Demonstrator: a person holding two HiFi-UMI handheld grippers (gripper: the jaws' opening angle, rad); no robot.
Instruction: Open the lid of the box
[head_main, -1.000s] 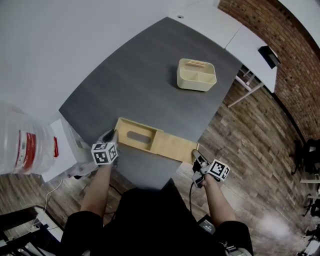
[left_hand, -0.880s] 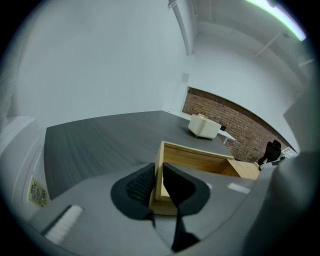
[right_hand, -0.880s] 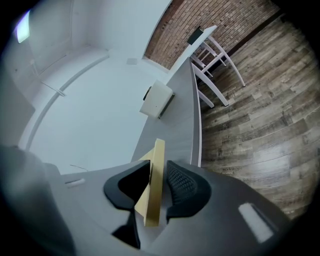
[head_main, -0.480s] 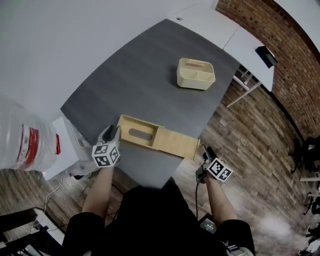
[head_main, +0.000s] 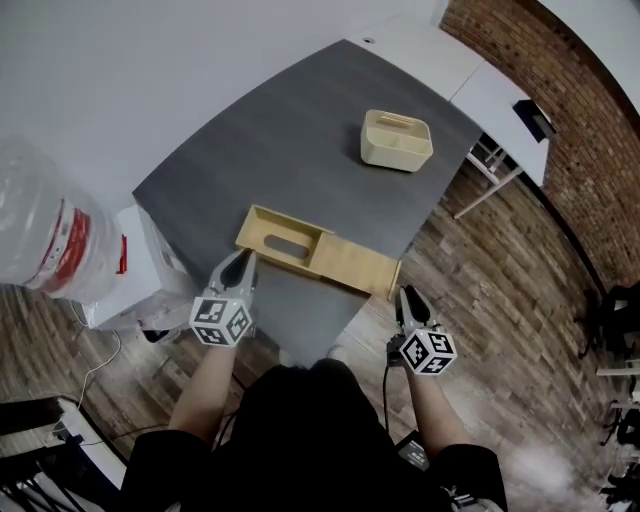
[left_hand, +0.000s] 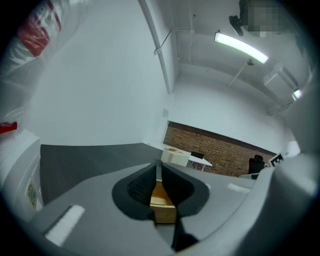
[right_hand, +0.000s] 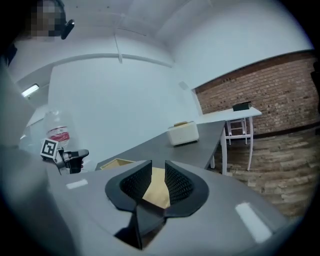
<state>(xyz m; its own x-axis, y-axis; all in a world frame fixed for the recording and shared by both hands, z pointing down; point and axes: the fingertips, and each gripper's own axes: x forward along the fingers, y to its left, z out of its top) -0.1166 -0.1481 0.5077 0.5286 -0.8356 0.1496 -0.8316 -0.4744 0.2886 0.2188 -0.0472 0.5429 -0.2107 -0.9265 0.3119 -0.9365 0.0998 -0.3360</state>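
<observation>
The wooden box (head_main: 283, 243) lies near the front edge of the dark grey table (head_main: 280, 150), its sliding lid (head_main: 356, 268) pulled out to the right so the slotted inside shows. My left gripper (head_main: 243, 262) hovers just short of the box's left end; its jaws have just been closing and stand all but together, with nothing between them (left_hand: 157, 167). Off the table's front corner, near the lid's right end, is my right gripper (head_main: 404, 296). Its jaws have also just been closing and keep a narrow empty gap (right_hand: 158, 167). Neither gripper touches the box.
A cream divided container (head_main: 397, 140) sits at the table's far right. A large water bottle (head_main: 45, 235) on a white stand is at the left. White tables (head_main: 490, 90) and a brick wall lie beyond, with wood floor below the right gripper.
Both grippers have let go of the box ends, drawn back toward me and risen. The box and its slid-out lid stay where they were.
</observation>
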